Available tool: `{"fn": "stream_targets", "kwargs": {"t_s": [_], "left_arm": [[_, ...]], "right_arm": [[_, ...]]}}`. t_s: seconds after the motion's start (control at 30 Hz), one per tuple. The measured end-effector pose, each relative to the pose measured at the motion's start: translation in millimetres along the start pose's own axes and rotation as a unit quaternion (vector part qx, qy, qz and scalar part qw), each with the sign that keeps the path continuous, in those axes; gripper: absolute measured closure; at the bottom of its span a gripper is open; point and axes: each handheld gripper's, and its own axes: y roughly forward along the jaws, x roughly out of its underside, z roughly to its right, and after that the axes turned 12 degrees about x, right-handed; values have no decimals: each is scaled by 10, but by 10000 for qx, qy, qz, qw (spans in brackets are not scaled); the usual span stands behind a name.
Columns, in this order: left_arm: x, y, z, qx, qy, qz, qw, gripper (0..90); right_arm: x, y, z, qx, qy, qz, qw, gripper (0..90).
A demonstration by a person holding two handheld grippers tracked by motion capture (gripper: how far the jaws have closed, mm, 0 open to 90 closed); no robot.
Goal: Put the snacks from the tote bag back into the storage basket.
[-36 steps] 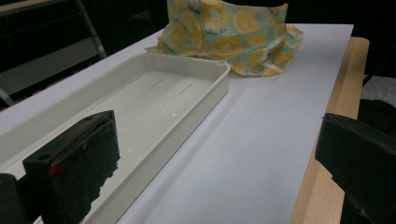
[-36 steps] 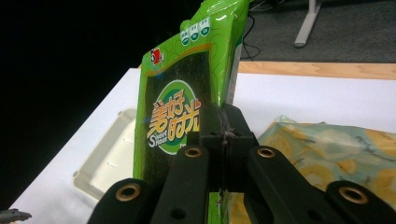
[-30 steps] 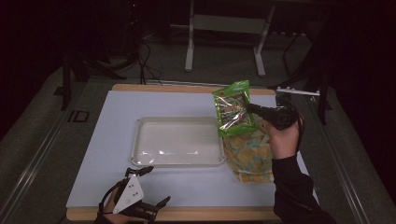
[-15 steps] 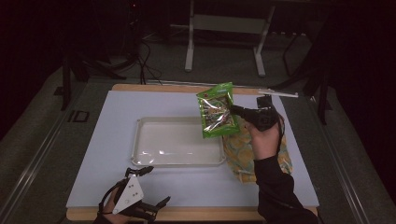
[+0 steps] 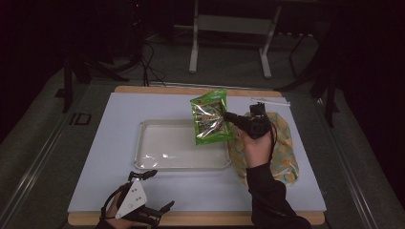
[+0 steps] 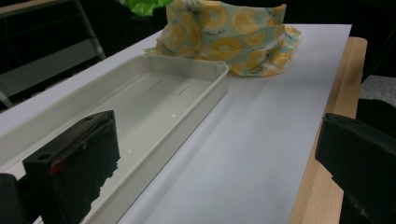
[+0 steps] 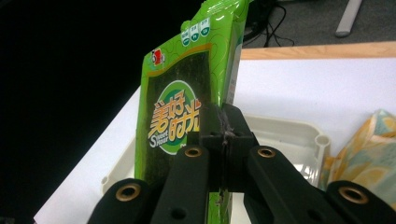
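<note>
A green snack packet (image 5: 210, 118) hangs in the air over the right end of the white tray (image 5: 153, 152), with my right gripper (image 5: 230, 118) shut on its edge. In the right gripper view the packet (image 7: 182, 98) stands upright, pinched between the jaws (image 7: 224, 128), above the tray (image 7: 289, 135). My left gripper (image 5: 153, 191) rests open at the table's front left edge, nothing between its jaws. From the left gripper view the tray (image 6: 187, 88) runs ahead of its open gripper (image 6: 219, 172).
A yellow patterned cloth bag (image 5: 282, 152) lies on the white mat right of the tray, also seen as the bag (image 6: 233, 37) beyond the tray. A thin white rod (image 5: 270, 101) lies at the table's back right. A wooden edge (image 6: 327, 140) borders the mat.
My right gripper has carried the green packet leftward, from above the patterned bag to above the tray's right end. The left gripper has not moved.
</note>
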Motion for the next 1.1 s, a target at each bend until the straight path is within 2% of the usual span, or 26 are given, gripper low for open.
{"fn": "stream_targets", "kwargs": {"t_s": [0.27,0.7,1.1], "left_arm": [[1,1,0,8,7,6,10000,3],[1,3,1,21,14,-1,10000,4],[1,9,4,34,23,-11,10000,3]], "right_arm": [[136,146,26,-79,251,-65,9996,893],[337,377,65,-160,484,-285,9983,893],[575,569,107,-118,655,-536,9963,893]]}}
